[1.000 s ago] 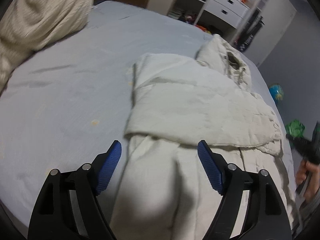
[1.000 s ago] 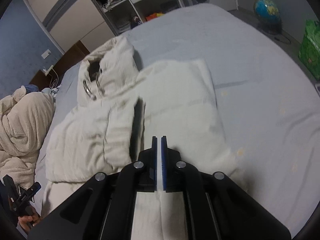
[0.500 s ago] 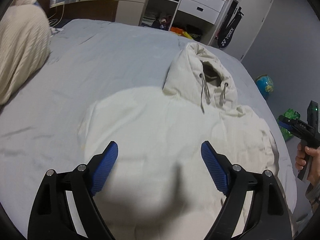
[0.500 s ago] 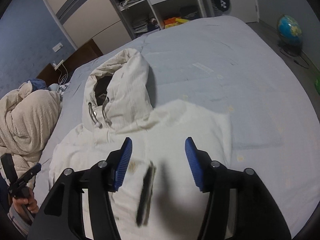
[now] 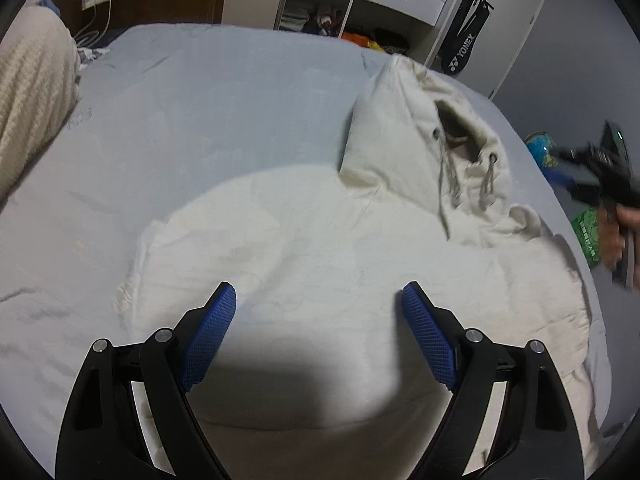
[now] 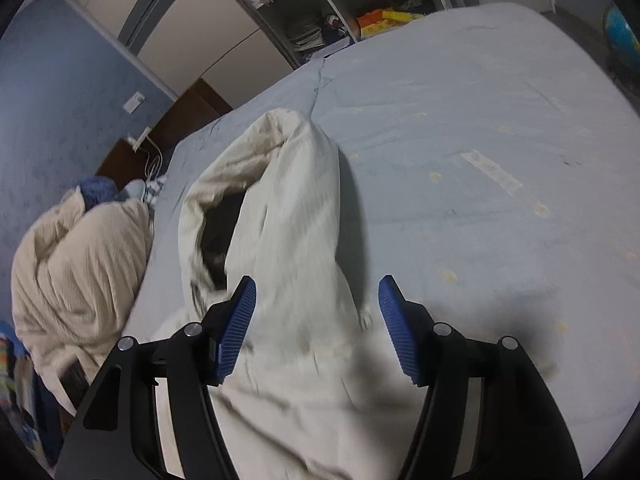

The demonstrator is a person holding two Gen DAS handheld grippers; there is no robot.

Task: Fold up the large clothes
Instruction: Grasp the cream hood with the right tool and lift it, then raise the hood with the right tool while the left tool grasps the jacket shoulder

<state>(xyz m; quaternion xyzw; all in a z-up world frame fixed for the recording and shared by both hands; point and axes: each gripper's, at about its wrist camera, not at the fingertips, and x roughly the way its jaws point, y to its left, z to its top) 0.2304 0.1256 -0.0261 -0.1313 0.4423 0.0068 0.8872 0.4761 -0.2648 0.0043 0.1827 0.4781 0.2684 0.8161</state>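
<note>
The cream hooded sweatshirt [image 5: 320,248] is spread on the bed [image 5: 200,100], its hood [image 6: 280,200] pointed toward the far edge by the shelves. The left gripper [image 5: 318,312] is held released above the body panel, nothing between its fingers. The right gripper [image 6: 316,300], whose jaws have just been opening, is poised empty over the base of the hood. The garment is judged soft, thick and limp, light but bulky; it is best pinched at the hood's tip or at a shoulder seam, where layers bunch.
</note>
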